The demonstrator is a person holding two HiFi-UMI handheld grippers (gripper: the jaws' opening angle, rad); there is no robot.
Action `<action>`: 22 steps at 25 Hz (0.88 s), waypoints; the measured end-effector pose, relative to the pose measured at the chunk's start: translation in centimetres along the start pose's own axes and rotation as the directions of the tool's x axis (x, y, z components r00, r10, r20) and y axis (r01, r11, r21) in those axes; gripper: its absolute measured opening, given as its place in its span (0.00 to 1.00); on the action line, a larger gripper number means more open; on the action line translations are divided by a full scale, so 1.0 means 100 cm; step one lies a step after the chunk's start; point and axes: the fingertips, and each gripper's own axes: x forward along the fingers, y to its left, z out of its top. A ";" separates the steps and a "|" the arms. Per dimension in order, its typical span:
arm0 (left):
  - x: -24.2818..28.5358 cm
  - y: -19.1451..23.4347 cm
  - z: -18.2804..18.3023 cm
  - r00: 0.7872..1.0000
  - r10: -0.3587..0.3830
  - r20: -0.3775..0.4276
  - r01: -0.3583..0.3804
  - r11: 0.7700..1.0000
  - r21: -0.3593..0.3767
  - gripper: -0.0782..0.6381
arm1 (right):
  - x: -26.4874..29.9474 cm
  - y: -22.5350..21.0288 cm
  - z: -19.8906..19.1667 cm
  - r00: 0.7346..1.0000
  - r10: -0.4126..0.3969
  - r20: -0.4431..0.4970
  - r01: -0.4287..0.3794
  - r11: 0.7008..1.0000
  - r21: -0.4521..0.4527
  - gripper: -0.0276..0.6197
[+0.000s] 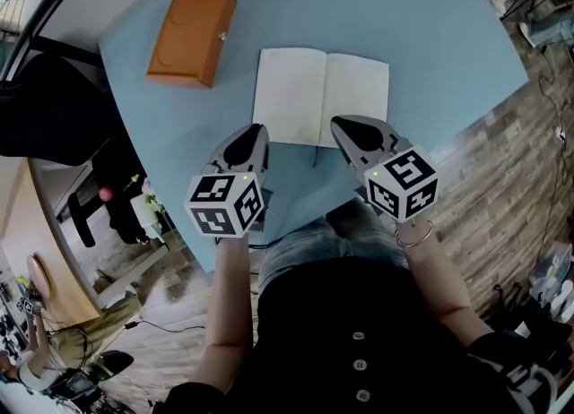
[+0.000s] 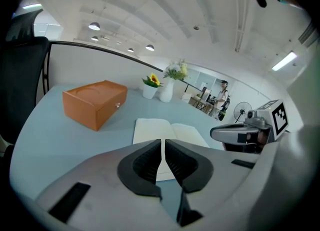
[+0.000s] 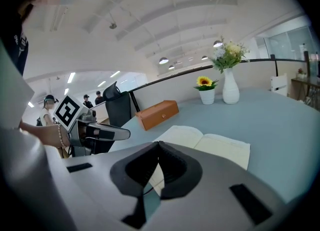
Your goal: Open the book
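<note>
The cream-paged book (image 1: 321,97) lies flat and fully open at the middle of the head view, spine running up the frame and both blank pages facing up. It sits on the light-blue surface (image 1: 430,45), close to its near edge, where both hands could reach it easily. By the look of it the opening is done. The left claw (image 1: 255,129) hangs just below the book's lower left corner with its dark pads drawn to a narrow slit and nothing between them. The right claw (image 1: 344,124) hangs at the lower right corner with its pad tips meeting, also empty. Both point down and forward at the pages without appearing to touch them, which I take as hands clear of a finished job, not set for a grip. With no pad on the paper, the pages seem to lie open under their own weight. The orange rectangular box (image 1: 191,34) with a small clasp sits in the upper left of the head view, well apart from the book and out of the working space. A white vase (image 3: 230,87) of flowers stands at the far side of the surface in the right gripper view.
</note>
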 end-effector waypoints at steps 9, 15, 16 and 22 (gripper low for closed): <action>-0.006 -0.057 0.031 0.984 -0.172 0.037 0.166 0.978 0.125 0.14 | -0.024 0.002 0.016 0.998 -0.024 0.058 0.025 1.000 -0.012 0.04; -0.010 -0.088 0.040 0.970 -0.243 0.016 0.234 0.948 0.217 0.13 | -0.042 0.009 0.032 0.995 -0.027 0.099 0.029 0.999 -0.025 0.04; -0.011 -0.091 0.042 0.969 -0.247 0.016 0.237 0.945 0.226 0.13 | -0.045 0.011 0.034 0.994 -0.028 0.104 0.031 0.999 -0.030 0.04; -0.017 -0.101 0.062 0.967 -0.249 0.054 0.222 0.928 0.299 0.13 | -0.060 0.018 0.048 0.990 -0.026 0.140 0.036 0.997 -0.069 0.04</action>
